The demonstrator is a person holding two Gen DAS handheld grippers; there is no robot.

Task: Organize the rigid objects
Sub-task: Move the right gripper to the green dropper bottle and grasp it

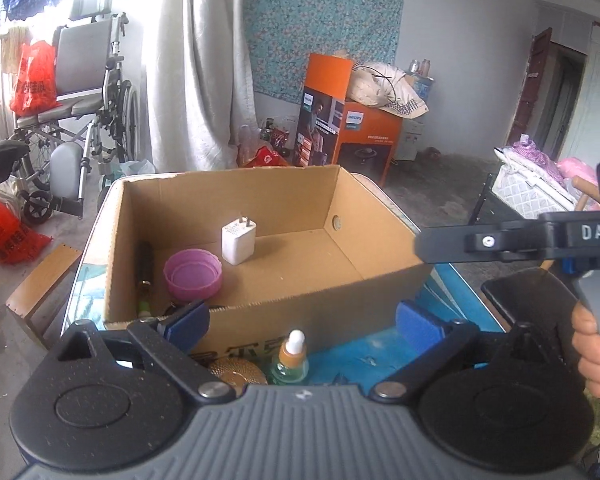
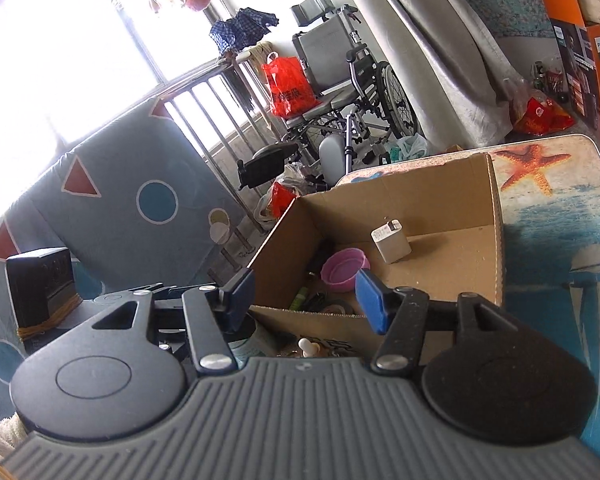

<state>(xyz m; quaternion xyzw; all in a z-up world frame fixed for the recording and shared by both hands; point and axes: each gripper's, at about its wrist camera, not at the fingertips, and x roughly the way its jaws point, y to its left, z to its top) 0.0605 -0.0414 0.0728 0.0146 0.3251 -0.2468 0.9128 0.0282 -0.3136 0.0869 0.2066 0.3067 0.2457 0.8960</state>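
Observation:
An open cardboard box [image 1: 284,312] stands on a table with a sea-print cloth [image 1: 364,356]. Inside are a white plug adapter [image 1: 238,240], a pink lid [image 1: 193,275] and a dark tube [image 1: 145,268] along the left wall. In front of the box stand a small dropper bottle [image 1: 294,358] and a gold round object [image 1: 236,372]. My left gripper [image 1: 304,322] is open and empty above them. My right gripper [image 2: 306,300] is open and empty over the box's near wall [image 2: 312,322]; the adapter [image 2: 391,241] and pink lid [image 2: 345,268] lie beyond. It also shows from the side in the left wrist view [image 1: 424,246].
A wheelchair [image 1: 84,112] with a red bag stands at the window on the left. An orange appliance carton [image 1: 340,124] stands against the far wall. A low wooden stool [image 1: 40,284] is left of the table. A patterned mat [image 2: 112,208] leans by the railing.

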